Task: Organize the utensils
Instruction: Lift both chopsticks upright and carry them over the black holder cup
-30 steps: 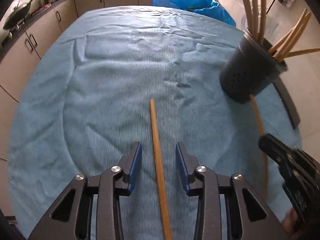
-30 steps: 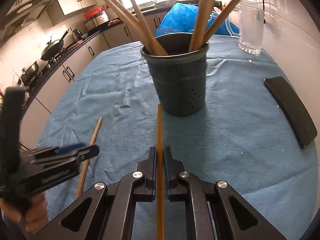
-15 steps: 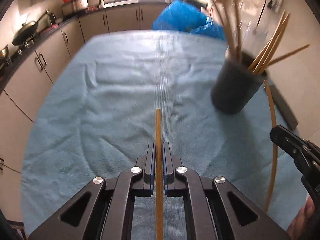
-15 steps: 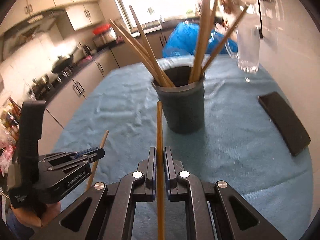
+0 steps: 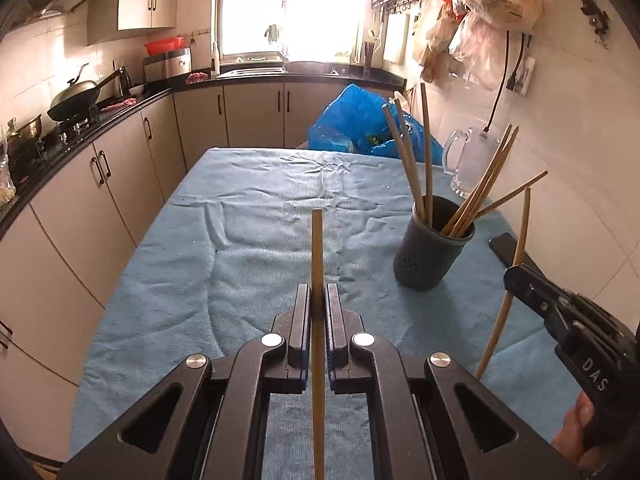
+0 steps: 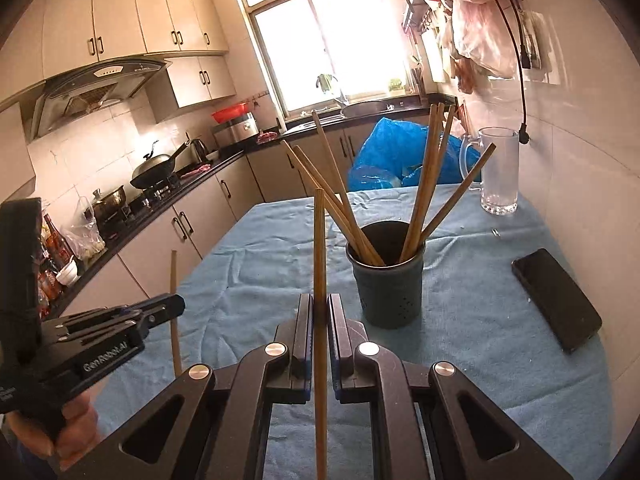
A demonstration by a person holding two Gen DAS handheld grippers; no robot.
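The left gripper (image 5: 318, 300) is clamped on a wooden chopstick (image 5: 317, 264), its blue-edged pads pressed flat against the stick, which runs straight forward between them and ends in the air above the blue towel-covered table (image 5: 248, 248). The right gripper (image 6: 320, 312) is likewise pinched tight on a second chopstick (image 6: 319, 248), whose tip stands level with the sticks already leaning in the dark perforated utensil holder (image 6: 390, 288). That holder stands upright on the towel, ahead and slightly to the right of the right gripper, with bundles of chopsticks fanning left and right from its mouth. The left wrist view shows the right gripper from the side at its lower right edge (its chopstick tilted, the lower end hanging clear of the cloth). Only the right wrist view shows the whole black phone (image 6: 556, 300) lying flat near the table's right edge, well apart from the holder, and the clear glass mug (image 6: 498, 172) at the far corner by the wall.
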